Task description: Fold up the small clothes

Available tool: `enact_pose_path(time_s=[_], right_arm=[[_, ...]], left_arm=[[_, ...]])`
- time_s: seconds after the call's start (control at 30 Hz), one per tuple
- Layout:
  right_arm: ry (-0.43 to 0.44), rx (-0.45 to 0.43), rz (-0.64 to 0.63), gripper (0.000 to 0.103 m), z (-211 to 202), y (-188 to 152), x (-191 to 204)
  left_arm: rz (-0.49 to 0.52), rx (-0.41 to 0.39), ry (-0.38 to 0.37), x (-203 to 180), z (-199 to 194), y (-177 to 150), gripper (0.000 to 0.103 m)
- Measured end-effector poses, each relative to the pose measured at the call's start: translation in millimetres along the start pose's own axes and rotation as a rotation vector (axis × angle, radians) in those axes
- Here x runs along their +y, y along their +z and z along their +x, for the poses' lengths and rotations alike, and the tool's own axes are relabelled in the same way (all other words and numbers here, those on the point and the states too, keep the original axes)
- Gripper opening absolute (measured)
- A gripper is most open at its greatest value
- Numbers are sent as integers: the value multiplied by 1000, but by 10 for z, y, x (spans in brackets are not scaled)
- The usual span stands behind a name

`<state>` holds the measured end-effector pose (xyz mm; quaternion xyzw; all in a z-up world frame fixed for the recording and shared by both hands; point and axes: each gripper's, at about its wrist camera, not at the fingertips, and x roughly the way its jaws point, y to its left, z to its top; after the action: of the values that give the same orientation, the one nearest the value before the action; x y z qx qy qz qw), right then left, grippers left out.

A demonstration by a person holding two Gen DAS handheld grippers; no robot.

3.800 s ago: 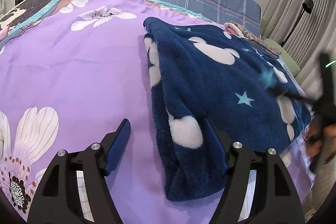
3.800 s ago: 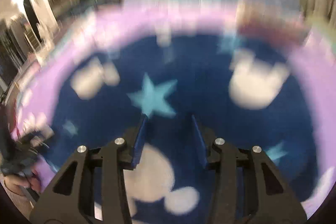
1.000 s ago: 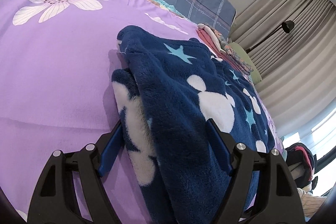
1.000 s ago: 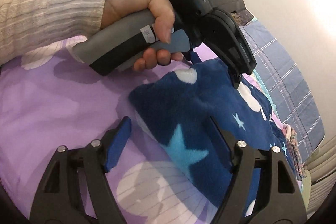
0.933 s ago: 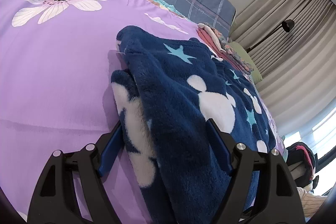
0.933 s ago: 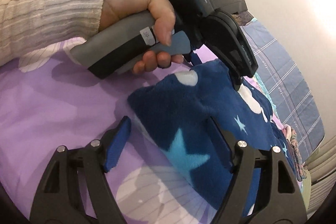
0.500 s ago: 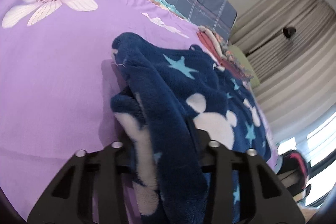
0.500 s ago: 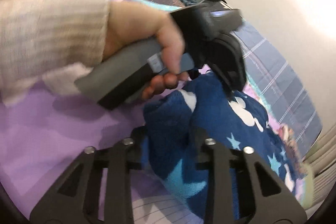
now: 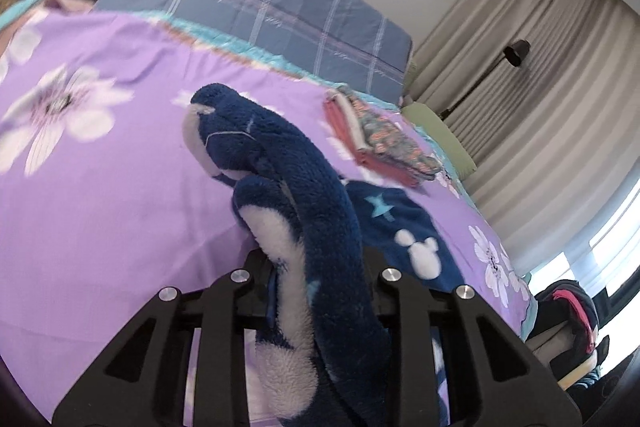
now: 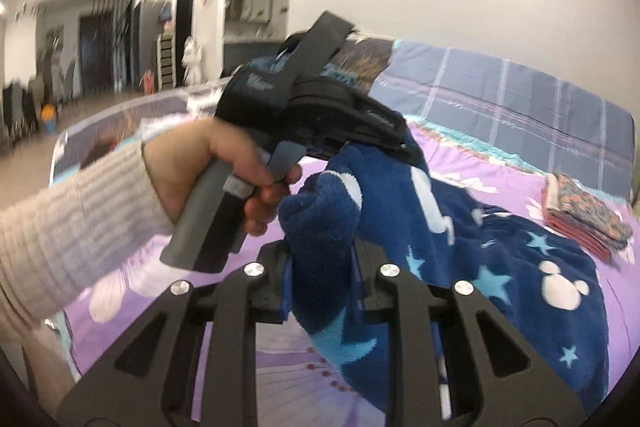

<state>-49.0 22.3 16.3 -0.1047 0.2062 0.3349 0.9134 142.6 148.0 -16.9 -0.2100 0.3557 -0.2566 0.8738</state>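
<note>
A navy fleece garment (image 9: pixel 312 219) with white mouse heads and blue stars lies on the purple flowered bedspread (image 9: pixel 100 187). My left gripper (image 9: pixel 320 279) is shut on its near edge and holds that edge lifted off the bed. My right gripper (image 10: pixel 320 259) is shut on another bunched corner of the same garment (image 10: pixel 500 267), also lifted. In the right wrist view the left gripper's body (image 10: pixel 312 115), held in a hand with a cream knit sleeve, hangs just above and behind the right one. The rest of the garment trails on the bed.
A folded stack of pink and patterned clothes (image 9: pixel 380 143) lies at the far right of the bed, also in the right wrist view (image 10: pixel 580 211). A blue plaid pillow (image 9: pixel 260 11) lies at the head. Curtains and a floor lamp (image 9: pixel 516 51) stand beyond the right edge.
Both grippers were open around the garment's edge a second ago. Both have shut on it and lifted it off the bedspread, so the fabric now hangs bunched between the fingers.
</note>
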Motion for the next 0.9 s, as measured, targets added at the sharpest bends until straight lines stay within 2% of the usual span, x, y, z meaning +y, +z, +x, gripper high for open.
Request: enact_pose_path(time_s=[0.2, 0.4, 0.53, 0.6, 0.63, 0.7, 0.73, 0.77, 0.83, 0.9], right_arm=[[-13, -91, 160, 21, -449, 2, -582], [-2, -133, 385, 21, -861, -226, -1322], [-6, -144, 553, 21, -1101, -544, -1841], [-1, -132, 639, 21, -1147, -731, -2096], [-1, -114, 706, 21, -1156, -884, -2254], [1, -65, 822, 21, -1125, -1151, -2472], [16, -24, 914, 21, -1082, -1372, -2620], [26, -3, 960, 21, -1061, -1486, -2679], [65, 29, 1071, 21, -1024, -1763, -2817], [123, 17, 1130, 21, -1027, -1896, -2868]], left_arm=[[118, 26, 2, -717, 261, 189, 28], [248, 112, 21, -1521, 834, 210, 28], [318, 183, 36, -1938, 1367, 112, 29], [351, 225, 83, -2080, 1735, 8, 36], [353, 244, 104, -2096, 1876, -37, 42], [353, 298, 148, -2123, 2189, -143, 50], [348, 322, 159, -2124, 2328, -204, 58], [339, 327, 149, -2134, 2401, -238, 61], [337, 314, 108, -2197, 2395, -241, 62], [344, 296, 50, -2301, 2334, -224, 62]])
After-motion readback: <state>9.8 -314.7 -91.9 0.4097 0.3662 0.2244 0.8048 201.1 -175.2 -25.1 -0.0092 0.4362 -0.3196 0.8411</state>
